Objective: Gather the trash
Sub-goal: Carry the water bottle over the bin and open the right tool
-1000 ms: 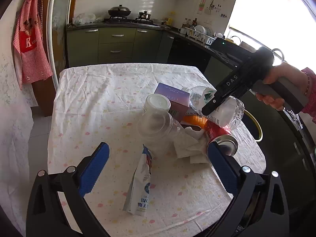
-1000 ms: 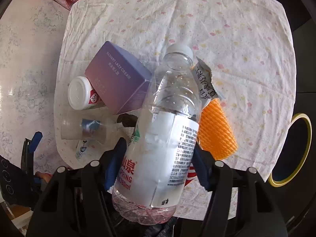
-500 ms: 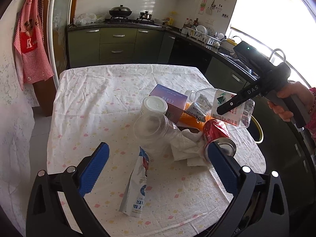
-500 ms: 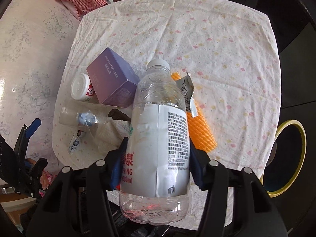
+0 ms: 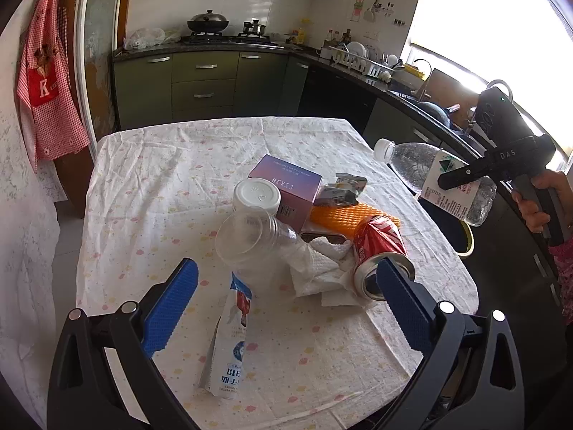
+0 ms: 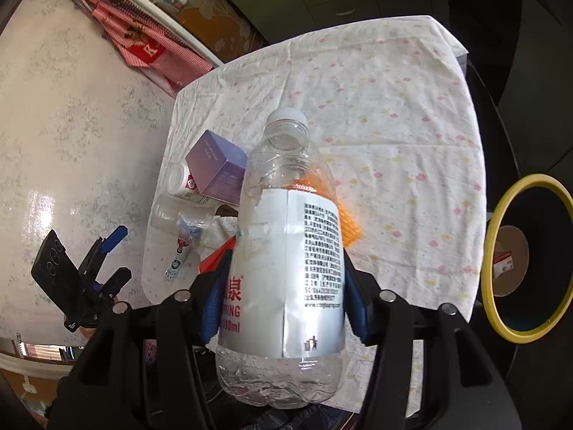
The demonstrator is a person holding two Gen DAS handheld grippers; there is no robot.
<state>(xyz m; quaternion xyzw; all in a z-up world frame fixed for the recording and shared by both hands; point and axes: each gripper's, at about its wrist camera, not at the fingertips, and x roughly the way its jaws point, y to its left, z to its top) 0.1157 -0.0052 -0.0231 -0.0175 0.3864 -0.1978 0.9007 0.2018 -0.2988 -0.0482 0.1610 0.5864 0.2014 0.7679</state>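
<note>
- Since a second ago we've carried the water bottle (image 6: 286, 268) off the trash pile; it now hangs past the table (image 5: 172, 186) edge, toward the yellow-rimmed bin (image 6: 526, 258).
- Our right gripper (image 6: 283, 297) pinches the bottle at its label, blue pads against both sides; jaws closed in a bit within that second.
- Our left gripper (image 5: 286, 308) is spread wide, nothing between the pads, over the near table edge.
- On the cloth: red can (image 5: 379, 251), purple box (image 5: 286, 190), clear cup (image 5: 247, 240), tissue (image 5: 322, 268), milk carton (image 5: 229, 351), orange mesh (image 5: 343, 215).
</note>
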